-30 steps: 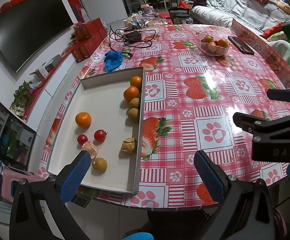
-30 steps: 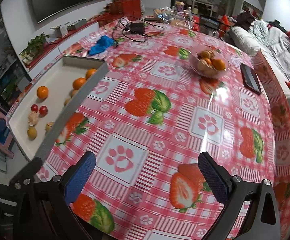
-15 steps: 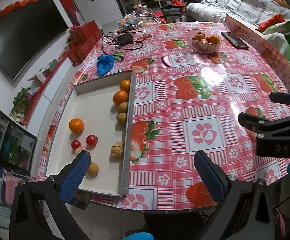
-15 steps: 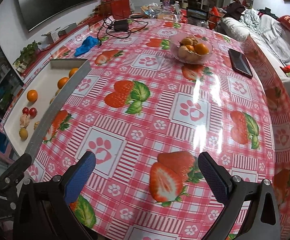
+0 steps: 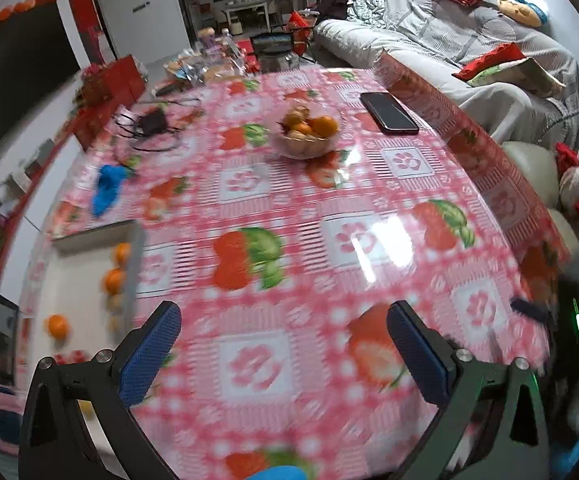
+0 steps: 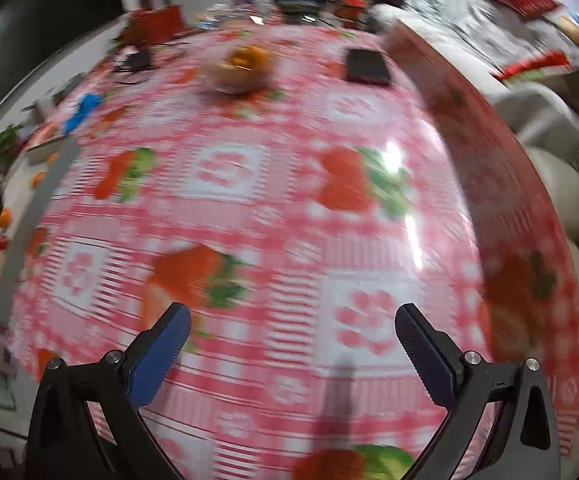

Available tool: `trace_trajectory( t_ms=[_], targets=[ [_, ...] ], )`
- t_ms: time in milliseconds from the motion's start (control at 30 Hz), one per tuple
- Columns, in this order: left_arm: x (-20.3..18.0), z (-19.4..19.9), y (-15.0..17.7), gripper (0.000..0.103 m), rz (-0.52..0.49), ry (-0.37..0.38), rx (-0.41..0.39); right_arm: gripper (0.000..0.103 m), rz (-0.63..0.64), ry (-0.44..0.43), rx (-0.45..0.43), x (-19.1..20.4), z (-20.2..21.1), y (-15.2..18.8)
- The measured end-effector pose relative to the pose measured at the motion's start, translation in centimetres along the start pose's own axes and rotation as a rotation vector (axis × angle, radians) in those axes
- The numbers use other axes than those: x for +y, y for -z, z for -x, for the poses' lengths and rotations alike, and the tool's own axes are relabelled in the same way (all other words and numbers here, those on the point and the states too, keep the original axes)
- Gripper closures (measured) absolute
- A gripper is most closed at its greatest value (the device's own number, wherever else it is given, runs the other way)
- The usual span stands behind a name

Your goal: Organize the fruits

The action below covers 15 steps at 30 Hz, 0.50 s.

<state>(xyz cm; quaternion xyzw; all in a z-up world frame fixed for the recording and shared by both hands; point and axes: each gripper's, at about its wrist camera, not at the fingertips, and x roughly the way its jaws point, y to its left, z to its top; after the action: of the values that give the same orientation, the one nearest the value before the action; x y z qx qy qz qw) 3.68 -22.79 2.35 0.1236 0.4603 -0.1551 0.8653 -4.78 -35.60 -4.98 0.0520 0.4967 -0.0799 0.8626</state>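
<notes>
Both the left gripper [image 5: 281, 344] and right gripper [image 6: 291, 340] hung released over bare red-checked strawberry tablecloth [image 5: 309, 208], the shallow white fruit tray [image 5: 77, 280] at nine o'clock, the glass fruit bowl [image 5: 307, 138] at twelve.

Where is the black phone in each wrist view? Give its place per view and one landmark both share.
Left wrist: black phone, upper right of centre, right of the fruit bowl.
Right wrist: phone, upper centre-right, blurred, right of the bowl.
Shared landmark: the fruit bowl.
</notes>
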Motion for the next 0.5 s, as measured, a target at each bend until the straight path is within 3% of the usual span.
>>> trace_trajectory(
  t_ms=[133,233,267,433,500],
  targets=[
    [-2.4,-5.6,-0.4,0.000,0.038,0.012,0.076,0.000,-0.044,0.080,0.020,-3.1,-1.0,2.1],
    [-3.8,-8.4,-0.2,0.000,0.056,-0.009,0.072,0.000,-0.056,0.119,0.020,-4.5,-1.7,3.1],
    [-4.2,-9.1,-0.2,0.000,0.061,-0.014,0.070,0.000,-0.078,0.089,0.008,-5.1,-1.8,3.3],
    [-5.5,-12.6,-0.5,0.000,0.086,-0.017,0.077,0.000,-0.087,0.099,-0.046,-5.2,-1.5,4.0],
    [-5.6,-12.9,-0.7,0.000,0.112,-0.007,0.037,0.000,-0.086,0.097,-0.072,-5.2,-1.2,4.4]
  ],
)
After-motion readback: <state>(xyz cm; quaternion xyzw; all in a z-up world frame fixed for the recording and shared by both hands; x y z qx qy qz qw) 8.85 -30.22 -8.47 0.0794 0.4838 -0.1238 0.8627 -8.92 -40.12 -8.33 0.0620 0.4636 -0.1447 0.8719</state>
